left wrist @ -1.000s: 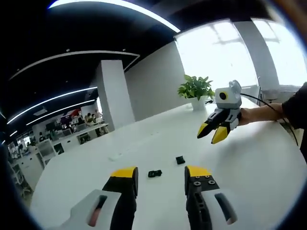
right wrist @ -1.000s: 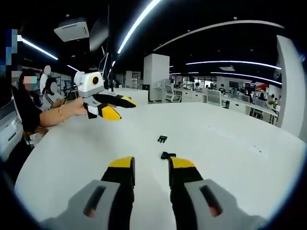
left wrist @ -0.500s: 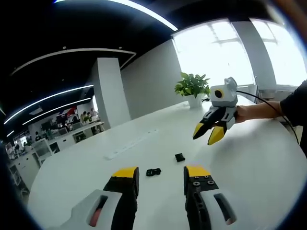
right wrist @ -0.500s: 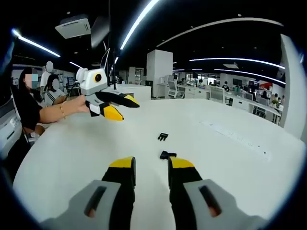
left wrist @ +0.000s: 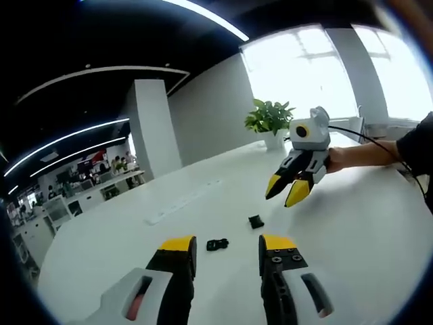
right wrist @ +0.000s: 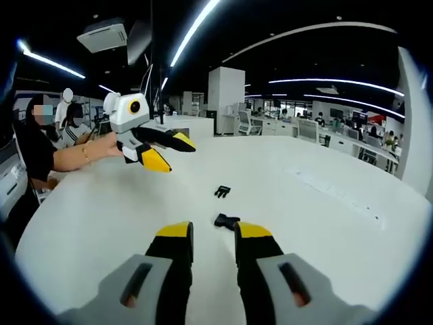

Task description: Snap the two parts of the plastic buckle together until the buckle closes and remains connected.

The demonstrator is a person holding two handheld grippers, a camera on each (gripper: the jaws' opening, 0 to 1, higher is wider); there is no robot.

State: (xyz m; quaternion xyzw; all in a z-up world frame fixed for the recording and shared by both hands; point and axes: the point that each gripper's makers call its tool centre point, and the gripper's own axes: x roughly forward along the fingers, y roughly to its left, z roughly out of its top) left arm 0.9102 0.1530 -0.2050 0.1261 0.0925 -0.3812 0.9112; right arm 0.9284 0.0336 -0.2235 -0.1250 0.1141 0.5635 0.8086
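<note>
While both small black plastic buckle halves, one (left wrist: 217, 244) ahead of the left gripper (left wrist: 226, 245) and the other (left wrist: 255, 221) beyond, lie apart mid-table, well from the white table's (left wrist: 379, 230) edges, both grippers, right (right wrist: 208, 230) included, hover with jaws parted and empty, and each piece looks light, stiff and slippery, best pinched across its flat sides.

We see our left gripper (left wrist: 226, 247) with black jaws capped in yellow, grey shells behind, a red slot on one shell and small screws on the other; our right gripper (right wrist: 208, 233) matches it; a black cable trails from it; our sleeves are black.
</note>
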